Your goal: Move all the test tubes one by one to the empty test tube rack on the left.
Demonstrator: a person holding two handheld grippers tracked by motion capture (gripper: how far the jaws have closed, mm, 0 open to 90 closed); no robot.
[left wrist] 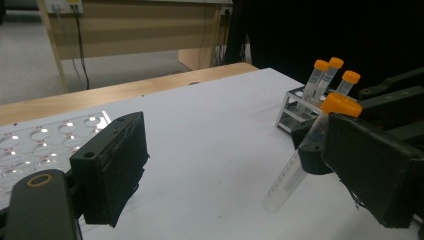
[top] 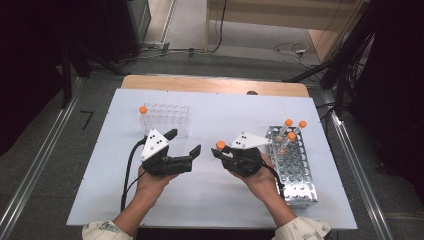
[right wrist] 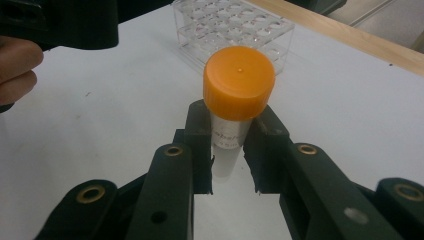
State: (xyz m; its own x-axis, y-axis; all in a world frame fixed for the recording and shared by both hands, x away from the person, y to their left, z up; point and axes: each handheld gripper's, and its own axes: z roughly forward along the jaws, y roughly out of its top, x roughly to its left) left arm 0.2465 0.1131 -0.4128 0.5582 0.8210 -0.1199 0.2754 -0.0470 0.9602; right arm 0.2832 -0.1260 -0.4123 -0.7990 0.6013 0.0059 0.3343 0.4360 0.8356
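The right gripper (right wrist: 227,150) is clamped on a clear plastic tube with an orange screw cap (right wrist: 235,100) — lifted above the white table (top: 210,200). The left gripper (top: 182,142) gapes wide — holding nothing.

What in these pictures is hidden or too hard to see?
- Tube print: right gripper view, too small, partly behind the jaws.
- Tube's lower end: same view, behind the right gripper.
- Clear rack: left gripper view, cut off by the edge.
- Metal rack holes: high view, too small to count.

Lab: capped sample tubes (top: 295,125), metal rack (top: 295,167), clear plastic rack (top: 167,117), white bench (top: 210,200).
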